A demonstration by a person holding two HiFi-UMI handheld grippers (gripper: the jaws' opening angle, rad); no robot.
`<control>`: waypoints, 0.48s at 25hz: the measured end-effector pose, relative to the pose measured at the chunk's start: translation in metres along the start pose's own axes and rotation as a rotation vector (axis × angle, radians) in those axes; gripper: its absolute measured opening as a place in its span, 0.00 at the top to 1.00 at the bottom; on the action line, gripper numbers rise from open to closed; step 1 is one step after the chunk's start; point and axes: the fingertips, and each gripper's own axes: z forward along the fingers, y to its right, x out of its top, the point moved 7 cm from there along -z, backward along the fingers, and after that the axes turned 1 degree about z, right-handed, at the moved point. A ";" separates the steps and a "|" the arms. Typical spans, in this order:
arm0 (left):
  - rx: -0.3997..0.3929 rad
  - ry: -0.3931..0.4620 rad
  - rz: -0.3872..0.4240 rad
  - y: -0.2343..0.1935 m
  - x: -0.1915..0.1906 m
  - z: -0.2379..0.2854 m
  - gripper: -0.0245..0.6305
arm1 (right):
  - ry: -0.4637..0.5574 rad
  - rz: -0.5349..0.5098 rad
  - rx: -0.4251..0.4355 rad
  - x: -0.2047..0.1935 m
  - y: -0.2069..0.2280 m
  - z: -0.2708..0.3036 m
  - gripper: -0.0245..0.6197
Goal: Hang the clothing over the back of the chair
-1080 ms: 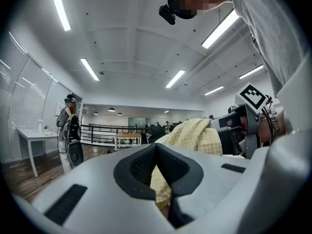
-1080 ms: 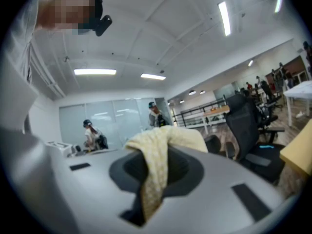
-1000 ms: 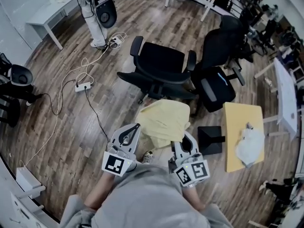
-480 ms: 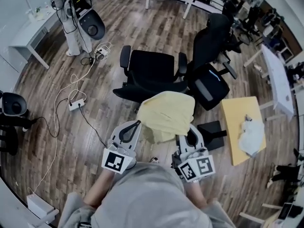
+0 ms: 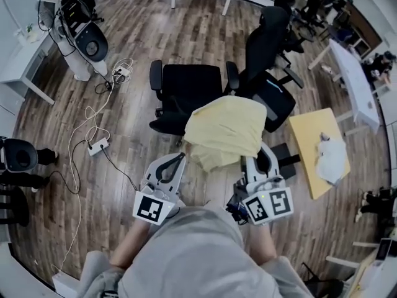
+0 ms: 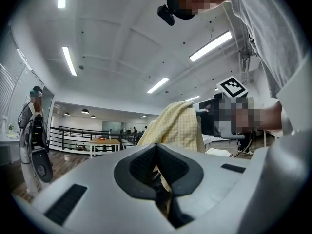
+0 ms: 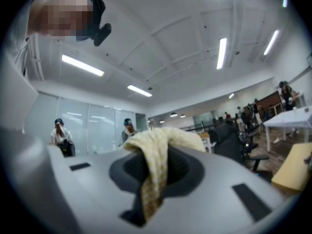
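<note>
The yellow garment (image 5: 225, 131) hangs in the air, stretched between the two grippers and bunched into a loose mound, and from the head view it covers the near edge of the black office chair (image 5: 188, 87), where the chair's back faces the person; whether the cloth touches the backrest cannot be told. The left gripper (image 5: 178, 161) sits at the garment's near left corner, and in the left gripper view its jaws are clenched with a thin fold of the checked yellow fabric pinched in the seam between the pads, the rest of the cloth rising up and to the right. The right gripper (image 5: 263, 158) holds the near right corner; in the right gripper view its jaws are clamped on a thicker roll of the same cloth, which drapes over their tips and runs down through the gap. Both grippers point roughly level, with their marker cubes toward the person's grey sleeves. The chair stands on the wood floor (image 5: 130, 110) with its two armrests on the far side of the seat. A second black chair (image 5: 268, 39) stands just beside it on the right. Further right, a small yellow table (image 5: 308, 143) carries a white bundle (image 5: 332, 156) near its right edge. A power strip (image 5: 98, 146) with white cables lies on the floor to the left.
</note>
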 end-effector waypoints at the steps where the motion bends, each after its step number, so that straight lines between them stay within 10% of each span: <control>1: -0.008 0.001 -0.003 -0.004 0.000 -0.001 0.92 | 0.010 -0.008 -0.011 0.004 -0.001 0.005 0.86; 12: 0.000 -0.001 -0.018 -0.028 -0.003 -0.009 0.92 | 0.007 -0.027 -0.063 0.000 -0.004 0.038 0.86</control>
